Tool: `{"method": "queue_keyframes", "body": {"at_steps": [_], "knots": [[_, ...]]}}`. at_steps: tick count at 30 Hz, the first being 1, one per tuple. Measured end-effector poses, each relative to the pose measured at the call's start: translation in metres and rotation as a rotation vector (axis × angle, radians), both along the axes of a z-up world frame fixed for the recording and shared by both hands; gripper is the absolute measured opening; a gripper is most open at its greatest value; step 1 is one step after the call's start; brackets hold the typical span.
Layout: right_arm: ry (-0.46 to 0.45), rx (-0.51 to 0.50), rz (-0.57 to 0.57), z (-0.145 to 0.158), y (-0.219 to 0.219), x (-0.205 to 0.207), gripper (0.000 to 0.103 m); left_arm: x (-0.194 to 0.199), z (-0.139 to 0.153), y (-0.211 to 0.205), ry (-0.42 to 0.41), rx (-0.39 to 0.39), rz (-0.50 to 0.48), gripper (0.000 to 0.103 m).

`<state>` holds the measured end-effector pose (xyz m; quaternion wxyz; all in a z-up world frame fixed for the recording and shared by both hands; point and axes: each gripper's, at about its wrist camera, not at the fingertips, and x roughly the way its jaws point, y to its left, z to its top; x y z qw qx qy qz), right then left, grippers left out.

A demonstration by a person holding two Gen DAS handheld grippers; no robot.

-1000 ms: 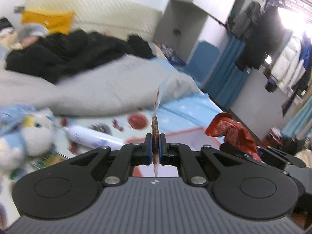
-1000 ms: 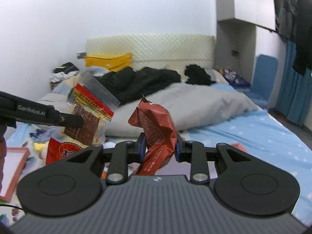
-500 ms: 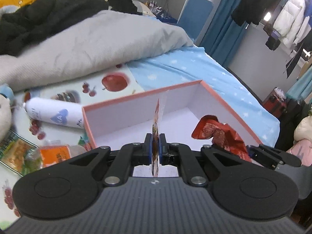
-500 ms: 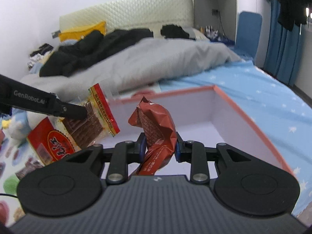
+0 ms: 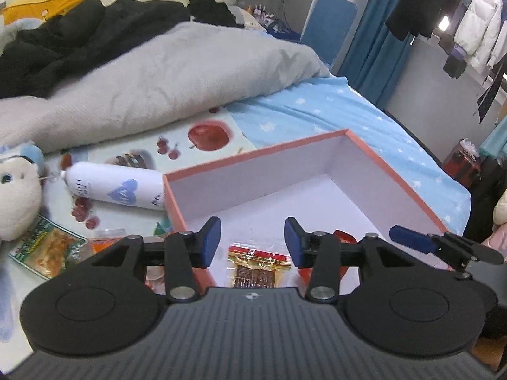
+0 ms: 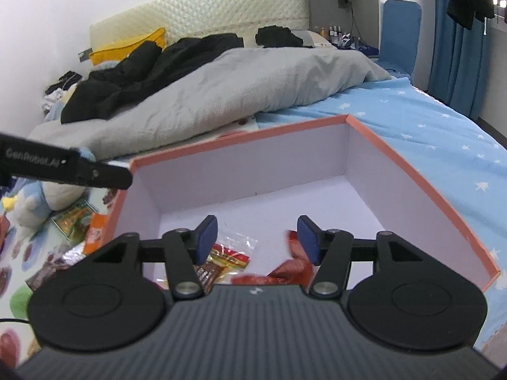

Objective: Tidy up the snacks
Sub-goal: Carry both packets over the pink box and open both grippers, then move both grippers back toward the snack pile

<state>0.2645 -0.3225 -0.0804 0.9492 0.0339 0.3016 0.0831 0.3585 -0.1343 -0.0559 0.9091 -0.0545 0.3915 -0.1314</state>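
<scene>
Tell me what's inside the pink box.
Inside the box: a clear jerky packet and a red wrapper, both on the white floor. The grippers' bodies cover the near part, so anything there is hidden.

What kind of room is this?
Most likely a bedroom. A bed with a grey blanket and a padded headboard fills the view, a stuffed toy lies on it, and coats hang nearby.

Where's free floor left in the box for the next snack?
The far half of the box floor is bare, bordered by the back wall and right wall. The near edge is crowded: clear jerky packet and red packet lie under the opening left gripper and right gripper.
</scene>
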Motion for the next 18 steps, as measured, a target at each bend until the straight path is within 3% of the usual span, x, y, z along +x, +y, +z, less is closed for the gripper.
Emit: {"method": "queue_keyframes", "body": {"at_steps": [9, 13, 18], "knots": [[-0.126, 0.02, 0.028, 0.066, 0.022, -0.036, 0.058, -0.05, 0.06, 0.034, -0.103, -0.051, 0.037, 0.052], [-0.158, 0.045, 0.046, 0.083, 0.039, -0.057, 0.058, -0.087, 0.076, 0.059, -0.126, -0.076, 0.056, 0.054], [-0.191, 0.085, 0.07, 0.099, 0.061, -0.086, 0.058, -0.138, 0.09, 0.092, -0.175, -0.049, 0.081, 0.054]]}}
